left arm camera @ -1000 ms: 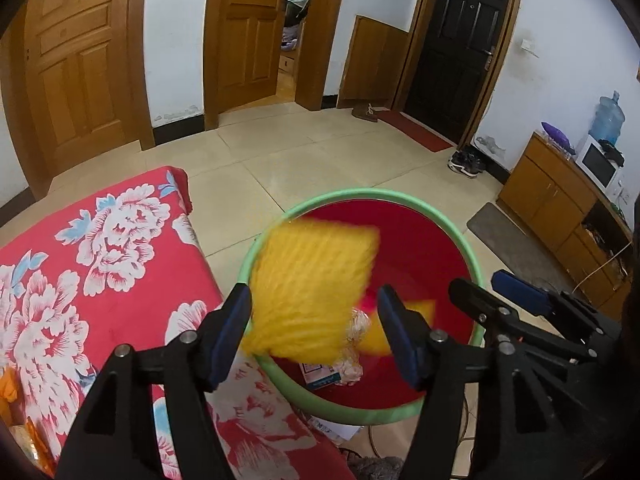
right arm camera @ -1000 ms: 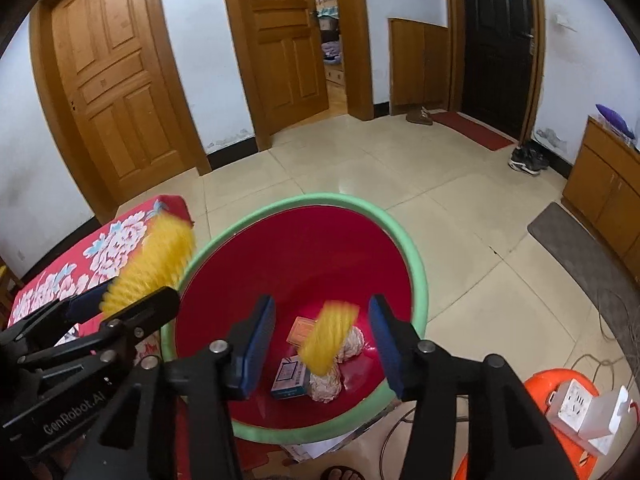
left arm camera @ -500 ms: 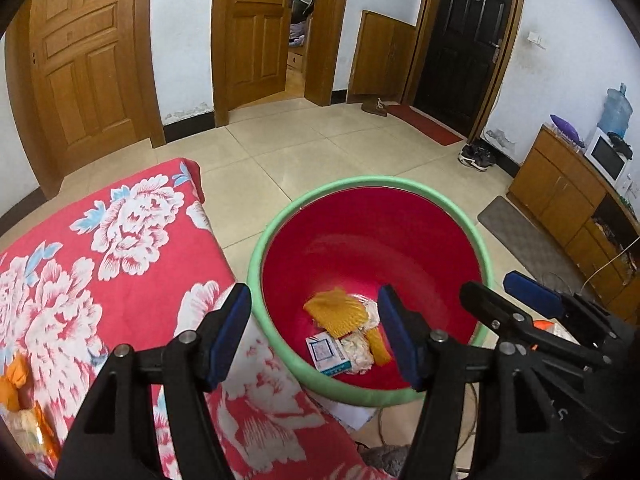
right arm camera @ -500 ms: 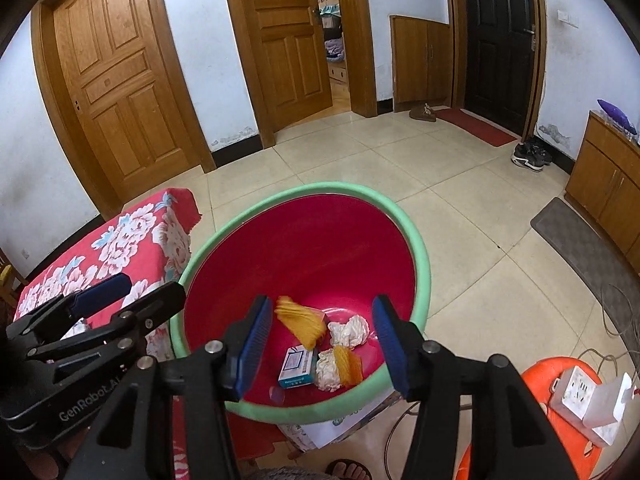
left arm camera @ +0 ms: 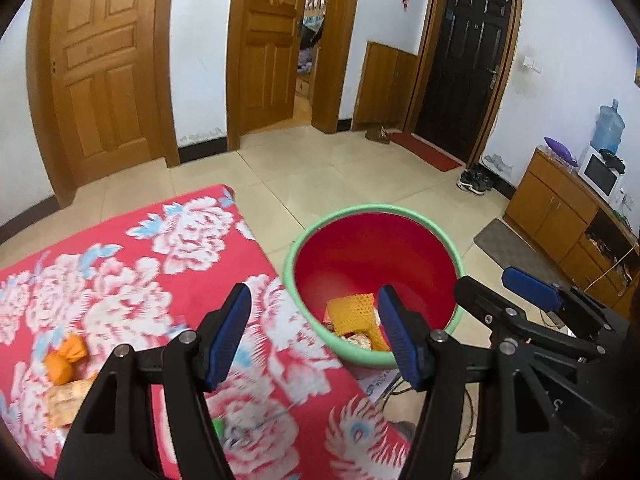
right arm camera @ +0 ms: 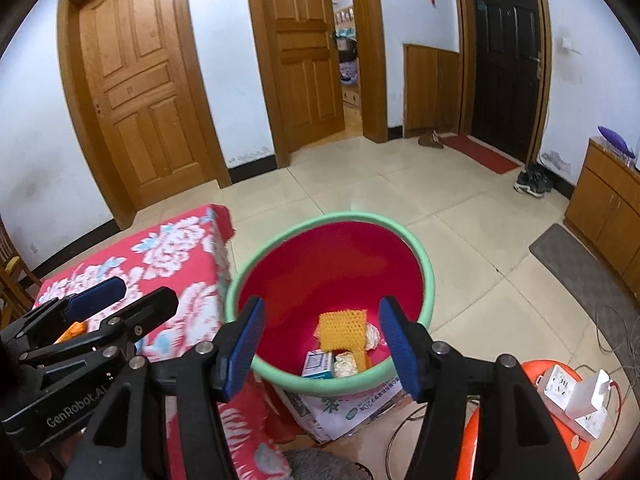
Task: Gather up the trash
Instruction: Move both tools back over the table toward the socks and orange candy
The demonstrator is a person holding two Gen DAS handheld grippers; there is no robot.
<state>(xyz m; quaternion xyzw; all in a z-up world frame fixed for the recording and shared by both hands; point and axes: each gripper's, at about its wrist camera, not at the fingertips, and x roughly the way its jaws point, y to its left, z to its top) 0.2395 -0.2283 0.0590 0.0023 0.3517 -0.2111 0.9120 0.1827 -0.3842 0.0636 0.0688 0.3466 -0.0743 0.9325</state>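
Note:
A red basin with a green rim stands beside the table and holds trash: a yellow foam net, a small blue-white box and crumpled paper. My left gripper is open and empty above the table's right edge, next to the basin. My right gripper is open and empty above the basin's near side. An orange wrapped piece and a pale snack packet lie on the floral red tablecloth at the left.
A green-and-white scrap lies on the cloth near the left gripper's base. A printed cardboard box sits under the basin. An orange stool with a white power strip stands at the right. Cables trail on the tiled floor.
Both yellow foam nets dropped from the grippers into the basin. Both grippers have since pulled back and up; the left one has swung left, bringing the table's trash into view.

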